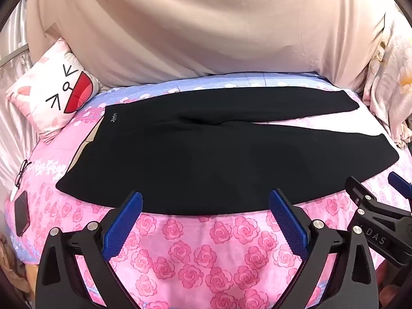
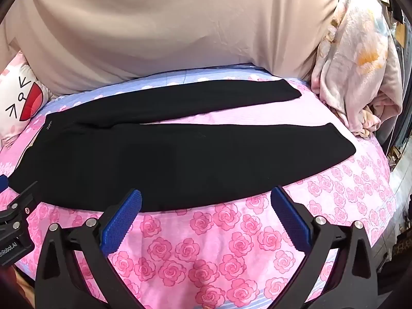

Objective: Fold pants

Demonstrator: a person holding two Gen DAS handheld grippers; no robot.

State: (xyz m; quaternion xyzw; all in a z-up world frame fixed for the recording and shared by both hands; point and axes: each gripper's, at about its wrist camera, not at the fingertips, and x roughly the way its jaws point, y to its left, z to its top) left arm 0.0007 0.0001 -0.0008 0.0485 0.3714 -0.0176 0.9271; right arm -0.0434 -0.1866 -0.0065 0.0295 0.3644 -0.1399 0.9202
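Observation:
Black pants (image 1: 206,152) lie flat on the pink rose-print bed sheet (image 1: 195,252), waistband at the left, both legs spread toward the right. In the right wrist view the pants (image 2: 180,159) show the same way, the far leg angled apart from the near one. My left gripper (image 1: 204,200) hangs open just over the near edge of the pants, nothing between its blue pads. My right gripper (image 2: 206,198) is open too, over the near leg's edge. The right gripper's body (image 1: 373,213) shows at the right of the left wrist view.
A cartoon-face pillow (image 1: 54,90) sits at the back left. Glasses (image 1: 22,172) and a dark phone (image 1: 20,213) lie on the left of the bed. A crumpled floral blanket (image 2: 360,77) is piled at the right. A beige sheet (image 1: 206,25) drapes behind.

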